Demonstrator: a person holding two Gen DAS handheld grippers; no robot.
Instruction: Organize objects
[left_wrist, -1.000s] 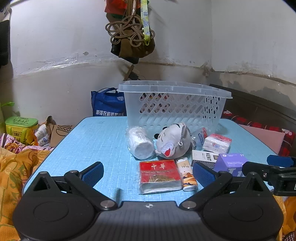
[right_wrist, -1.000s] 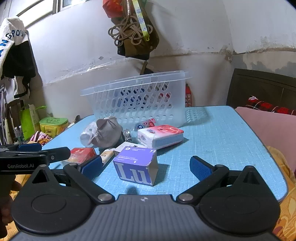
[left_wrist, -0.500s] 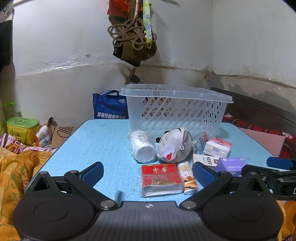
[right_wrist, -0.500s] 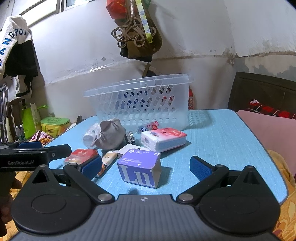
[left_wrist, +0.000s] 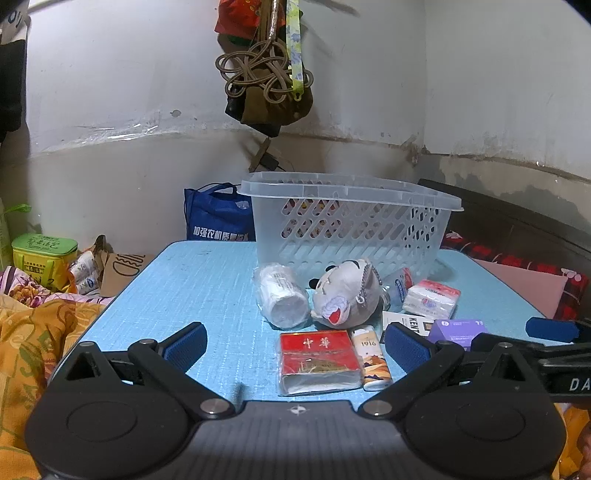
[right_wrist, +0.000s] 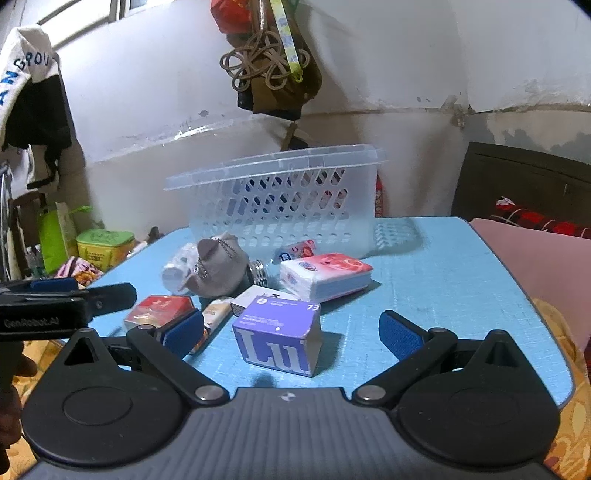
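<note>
Objects lie clustered on the blue table (left_wrist: 192, 280), ahead of both grippers and in front of the clear plastic basket (left_wrist: 351, 225), which stands at the table's far side. Straight ahead of the left gripper (left_wrist: 295, 343), whose fingers are spread wide and grasp nothing, the red cigarette pack (left_wrist: 317, 360) lies flat with the lighter (left_wrist: 370, 357) touching its right edge. Beyond them sit the white roll (left_wrist: 282, 301) and the grey plush toy (left_wrist: 347, 295), side by side, just short of the basket wall. The right gripper (right_wrist: 291, 332) is likewise released and empty; the purple box (right_wrist: 277, 330) stands between its fingers without touching either pad. Farther off from it lie the pink tissue pack (right_wrist: 325, 275) and a small bottle (right_wrist: 291, 253) on its side. A blue bag (left_wrist: 218, 218) stands behind the table.
</note>
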